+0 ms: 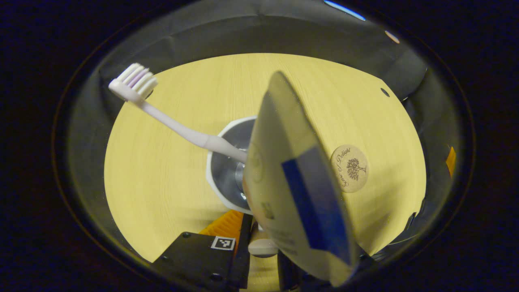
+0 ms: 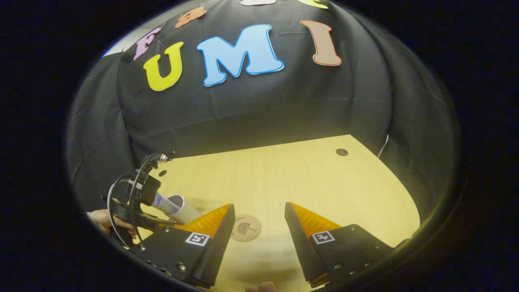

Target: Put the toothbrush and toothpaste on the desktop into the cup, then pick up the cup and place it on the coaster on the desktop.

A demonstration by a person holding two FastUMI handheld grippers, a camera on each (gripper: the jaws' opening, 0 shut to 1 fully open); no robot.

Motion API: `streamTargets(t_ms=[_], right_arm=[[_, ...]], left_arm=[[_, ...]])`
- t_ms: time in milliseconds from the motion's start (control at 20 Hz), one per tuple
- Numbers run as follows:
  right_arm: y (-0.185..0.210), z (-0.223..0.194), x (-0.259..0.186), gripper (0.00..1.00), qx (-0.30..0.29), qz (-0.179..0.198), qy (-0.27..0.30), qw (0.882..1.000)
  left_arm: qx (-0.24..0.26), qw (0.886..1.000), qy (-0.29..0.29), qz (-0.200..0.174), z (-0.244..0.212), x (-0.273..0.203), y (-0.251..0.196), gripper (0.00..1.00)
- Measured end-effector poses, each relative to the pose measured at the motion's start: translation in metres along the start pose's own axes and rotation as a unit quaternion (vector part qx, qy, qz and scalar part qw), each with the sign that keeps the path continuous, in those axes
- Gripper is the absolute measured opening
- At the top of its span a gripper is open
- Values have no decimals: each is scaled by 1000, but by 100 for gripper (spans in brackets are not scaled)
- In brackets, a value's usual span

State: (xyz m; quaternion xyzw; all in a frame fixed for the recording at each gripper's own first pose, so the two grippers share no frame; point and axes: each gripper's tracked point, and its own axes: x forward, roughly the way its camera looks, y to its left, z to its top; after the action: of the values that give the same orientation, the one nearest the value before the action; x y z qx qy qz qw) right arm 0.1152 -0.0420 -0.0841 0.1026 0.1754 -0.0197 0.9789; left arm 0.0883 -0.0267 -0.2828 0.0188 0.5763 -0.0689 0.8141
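Holding toothpaste (image 1: 302, 190) over cup (image 1: 227, 170), left hand-held gripper (image 1: 263, 247).

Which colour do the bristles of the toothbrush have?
White with pale purple in the middle, on the toothbrush; the left gripper view shows it best.

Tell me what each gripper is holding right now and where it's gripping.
The left gripper holds the toothpaste tube near its cap end, above the cup. The right gripper is open, holding nothing.
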Motion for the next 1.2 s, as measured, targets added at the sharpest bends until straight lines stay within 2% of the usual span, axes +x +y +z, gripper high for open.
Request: streamTargets(t_ms=[250, 700, 1200], right_arm=[[-10, 1, -6, 76, 6, -5, -6, 1000], [-40, 2, -26, 76, 11, -19, -12, 1000], [-84, -2, -35, 76, 41, -32, -11, 999]], left_arm=[[20, 999, -26, -1, 8, -8, -18, 29], [59, 997, -21, -55, 13, -16, -110, 29], [83, 995, 2, -47, 10, 0, -160, 29]])
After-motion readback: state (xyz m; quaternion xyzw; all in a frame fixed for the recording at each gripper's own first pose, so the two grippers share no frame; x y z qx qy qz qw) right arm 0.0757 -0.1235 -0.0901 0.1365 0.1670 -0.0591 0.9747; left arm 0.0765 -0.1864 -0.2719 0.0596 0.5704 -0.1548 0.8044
